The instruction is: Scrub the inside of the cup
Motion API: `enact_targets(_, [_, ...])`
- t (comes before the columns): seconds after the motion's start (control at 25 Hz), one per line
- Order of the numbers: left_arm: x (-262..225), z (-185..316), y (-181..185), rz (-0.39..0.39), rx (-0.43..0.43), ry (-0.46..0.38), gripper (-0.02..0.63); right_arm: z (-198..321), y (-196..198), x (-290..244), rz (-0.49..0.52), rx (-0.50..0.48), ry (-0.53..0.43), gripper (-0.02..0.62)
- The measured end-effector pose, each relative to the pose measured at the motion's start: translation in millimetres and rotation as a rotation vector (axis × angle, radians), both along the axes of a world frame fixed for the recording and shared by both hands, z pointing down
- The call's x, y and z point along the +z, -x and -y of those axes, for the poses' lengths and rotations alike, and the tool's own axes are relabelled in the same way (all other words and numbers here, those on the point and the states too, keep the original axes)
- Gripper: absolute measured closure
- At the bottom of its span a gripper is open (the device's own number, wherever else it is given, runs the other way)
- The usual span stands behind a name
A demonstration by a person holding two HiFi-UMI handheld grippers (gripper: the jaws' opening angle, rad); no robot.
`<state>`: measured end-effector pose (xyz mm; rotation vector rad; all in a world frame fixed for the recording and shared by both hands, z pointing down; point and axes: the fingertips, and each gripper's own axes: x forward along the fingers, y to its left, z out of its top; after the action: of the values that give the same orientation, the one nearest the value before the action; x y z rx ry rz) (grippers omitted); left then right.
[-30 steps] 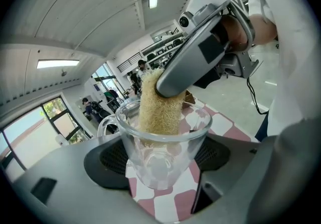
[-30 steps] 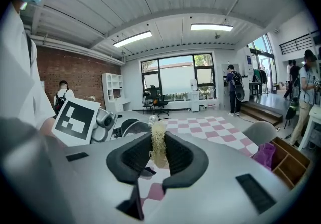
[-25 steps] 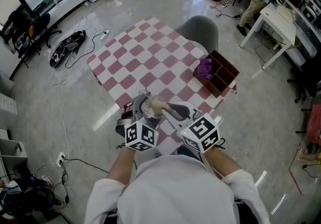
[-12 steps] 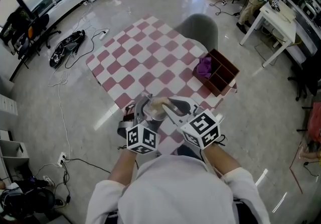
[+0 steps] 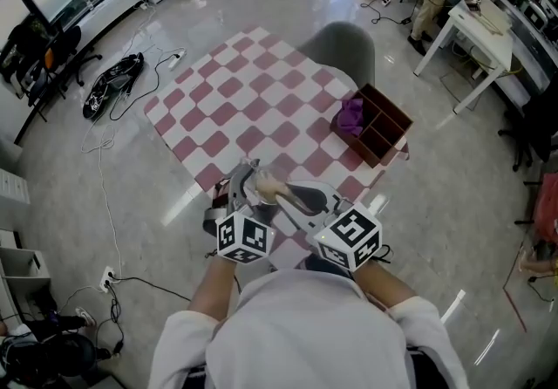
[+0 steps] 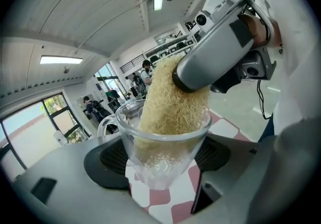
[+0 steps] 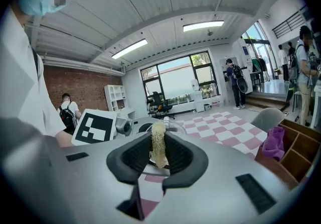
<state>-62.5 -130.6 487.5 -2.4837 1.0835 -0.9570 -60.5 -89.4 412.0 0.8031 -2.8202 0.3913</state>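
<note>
We're mid-scrub, by the look of it; left gripper (image 6: 161, 156) is clamped on the cup (image 6: 158, 172), held above the table's (image 5: 261, 99) near edge; right gripper (image 7: 159, 156) pinches the loofah (image 7: 158, 143), stuffed deep inside; can't tell how much rubbing is left.

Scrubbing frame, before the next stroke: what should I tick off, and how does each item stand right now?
1. Left gripper clamped on the cup: ok, a pad sits against each side of the glass.
2. Right gripper shut on the scrubber: ok.
3. Scrubber inside the cup: ok, it goes in well past the rim.
4. Scrubber reaching the cup's base: cannot tell.
5. Water or soap in the cup: cannot tell.
6. Wooden box out of the way: ok, it stands apart from both grippers, further along the table.
</note>
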Motion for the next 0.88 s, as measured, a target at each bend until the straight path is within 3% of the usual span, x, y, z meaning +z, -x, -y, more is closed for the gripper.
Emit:
enact_targets(0.52, [8.0,23.2,-13.3,-0.321,-0.059,0.113,0.232,34.5,-33.8,-17.7,0.089,0.103,-0.048,0.509])
enact_targets(0.88, [23.8,59.3,-20.2,-0.401,-0.106,0.158,0.232,66.8,-57.8,-21.2,0.104,0.132,-0.072,0.509])
